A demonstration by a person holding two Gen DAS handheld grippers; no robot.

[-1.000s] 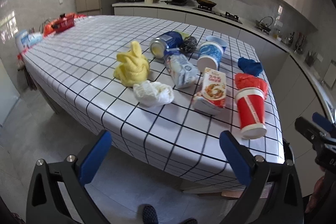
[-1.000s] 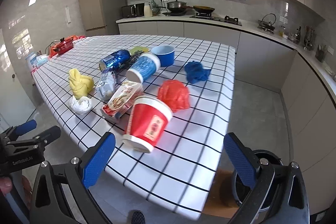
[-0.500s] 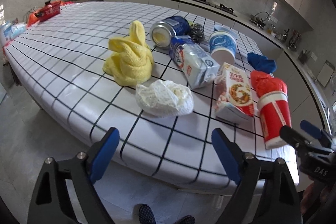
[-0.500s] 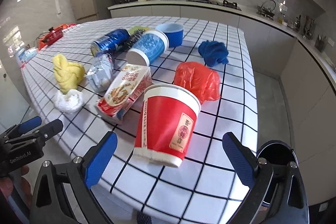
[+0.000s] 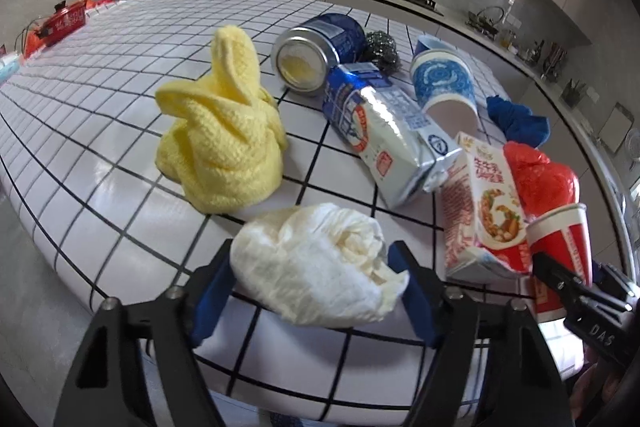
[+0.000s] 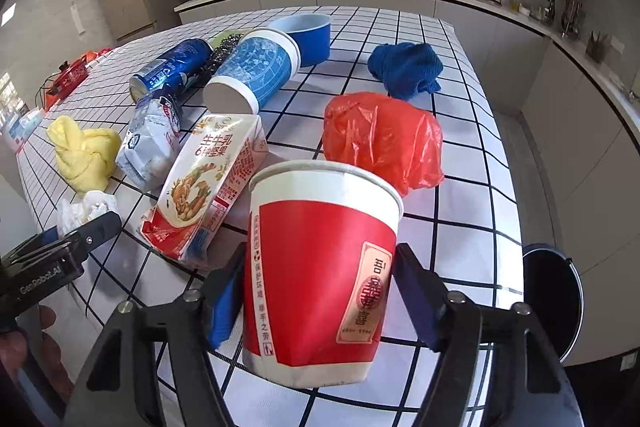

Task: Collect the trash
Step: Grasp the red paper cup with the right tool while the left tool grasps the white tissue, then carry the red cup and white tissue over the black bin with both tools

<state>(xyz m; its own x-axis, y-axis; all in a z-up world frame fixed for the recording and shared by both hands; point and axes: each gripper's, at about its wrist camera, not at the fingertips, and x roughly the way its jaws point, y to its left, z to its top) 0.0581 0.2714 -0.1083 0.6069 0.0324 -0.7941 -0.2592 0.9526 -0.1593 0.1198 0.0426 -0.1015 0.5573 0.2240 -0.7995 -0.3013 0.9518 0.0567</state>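
Left wrist view: the left claw straddles the crumpled white tissue wad, which lies at the near edge of the checked desk. Its jaws have just been closing, and the wad now sits squarely between them. The blue pads lie right against the wad's two sides, though whether they press it yet cannot be told from here; I read the claw as part closed around it, not clamped. The wad's longer spread runs across the gap from pad to pad, so the closing meets its ends. Beyond it the yellow cloth is just behind, and the milk carton is behind to the right; neither is in the claw's path. The right claw's tip shows at the picture's right edge, by the red cup.

Right wrist view: the right claw brackets the red paper cup, which stands mouth down on the desk's near edge, its long axis upright and slightly tilted. These jaws have also just been closing, with the cup between them; the pads flank its walls closely, with contact uncertain. The snack box lies just left of the cup, and the red plastic bag is behind it. A dark bin stands on the floor below the desk to the right, nearer this hand than the other, so I judge the cup has the shorter trip.
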